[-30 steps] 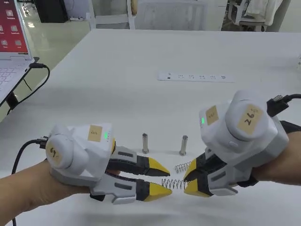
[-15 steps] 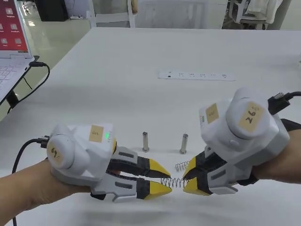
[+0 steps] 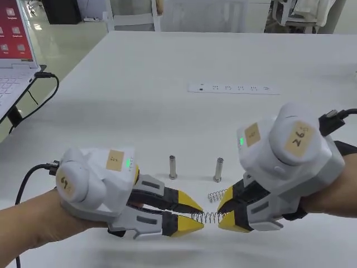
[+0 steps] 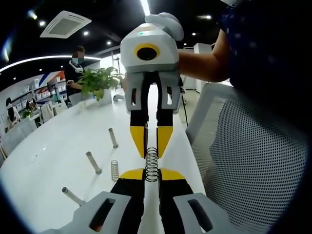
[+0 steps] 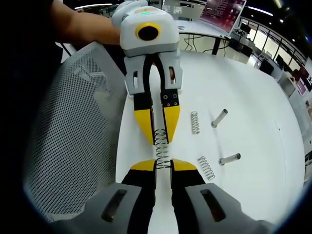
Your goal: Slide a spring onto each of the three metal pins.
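A thin steel spring [image 3: 207, 216] hangs level just above the white table [image 3: 167, 111], stretched between my two grippers. My left gripper [image 3: 199, 214] is shut on its left end and my right gripper [image 3: 220, 217] is shut on its right end. Tip to tip, the left gripper [image 4: 152, 174] faces the right gripper [image 4: 151, 153] with the spring [image 4: 152, 165] between. Two metal pins [image 3: 172, 167] [image 3: 218, 169] stand upright just beyond. A loose spring [image 3: 217, 196] lies near the right pin. Two loose springs [image 5: 195, 122] [image 5: 206, 167] lie beside the pins [image 5: 219, 118].
A white power strip [image 3: 232, 89] lies mid-table. An open laptop [image 3: 11, 50] and its black cable [image 3: 39, 106] sit at the left edge. A grey mesh chair [image 4: 243, 146] stands close behind the table's near edge. A person [image 4: 75, 68] stands far off.
The left gripper's jaws, apart a second ago, have come together onto the spring's left end. The right gripper has kept its hold and barely moved.
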Tool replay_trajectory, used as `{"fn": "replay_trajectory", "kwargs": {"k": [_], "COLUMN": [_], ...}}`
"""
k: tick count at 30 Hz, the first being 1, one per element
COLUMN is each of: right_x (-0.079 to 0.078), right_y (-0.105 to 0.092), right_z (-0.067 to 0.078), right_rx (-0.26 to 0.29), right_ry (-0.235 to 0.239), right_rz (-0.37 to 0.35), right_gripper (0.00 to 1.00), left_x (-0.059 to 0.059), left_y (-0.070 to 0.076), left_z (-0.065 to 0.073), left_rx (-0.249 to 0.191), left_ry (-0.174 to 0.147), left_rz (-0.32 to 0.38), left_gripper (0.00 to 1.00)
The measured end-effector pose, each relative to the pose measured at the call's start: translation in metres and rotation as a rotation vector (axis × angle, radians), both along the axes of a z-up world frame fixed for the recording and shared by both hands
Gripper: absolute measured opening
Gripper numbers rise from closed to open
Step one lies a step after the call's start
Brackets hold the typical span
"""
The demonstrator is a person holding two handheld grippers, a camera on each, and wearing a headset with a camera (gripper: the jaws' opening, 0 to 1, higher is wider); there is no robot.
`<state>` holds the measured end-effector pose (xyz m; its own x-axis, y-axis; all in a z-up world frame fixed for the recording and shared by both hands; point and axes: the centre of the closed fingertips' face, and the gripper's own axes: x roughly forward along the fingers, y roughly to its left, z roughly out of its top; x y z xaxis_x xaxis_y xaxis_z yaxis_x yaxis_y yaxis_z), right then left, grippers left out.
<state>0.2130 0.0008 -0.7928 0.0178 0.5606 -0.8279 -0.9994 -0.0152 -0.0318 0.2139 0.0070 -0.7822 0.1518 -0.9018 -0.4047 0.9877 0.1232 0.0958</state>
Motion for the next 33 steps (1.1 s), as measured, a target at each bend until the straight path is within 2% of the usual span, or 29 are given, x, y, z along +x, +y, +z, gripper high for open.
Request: {"fn": "replay_trajectory", "kwargs": {"k": [13,20,22,33], "right_x": [-0.001,-0.001,-0.001,-0.002], "right_y": [0.002,0.001,0.0,0.001], "right_z": [-0.002,-0.005,-0.006,-0.004], "right_rx": [0.013,0.008,0.006,0.012], "right_ry": [0.015,0.023,0.026,0.019], "right_rz": [-0.007,-0.012,-0.014,-0.015], "right_gripper": [0.1,0.1,0.1,0.09], "left_x": [-0.001,-0.002,-0.003,-0.004], "left_y": [-0.002,-0.004,-0.005,-0.006], "left_z": [0.006,0.014,0.018,0.021], "left_rx": [-0.017,-0.045,-0.064,-0.066], "left_ry": [-0.008,-0.018,-0.01,-0.025], "left_rz": [-0.003,-0.006,-0.005,-0.008], "left_gripper": [0.02,0.02,0.02,0.02]}}
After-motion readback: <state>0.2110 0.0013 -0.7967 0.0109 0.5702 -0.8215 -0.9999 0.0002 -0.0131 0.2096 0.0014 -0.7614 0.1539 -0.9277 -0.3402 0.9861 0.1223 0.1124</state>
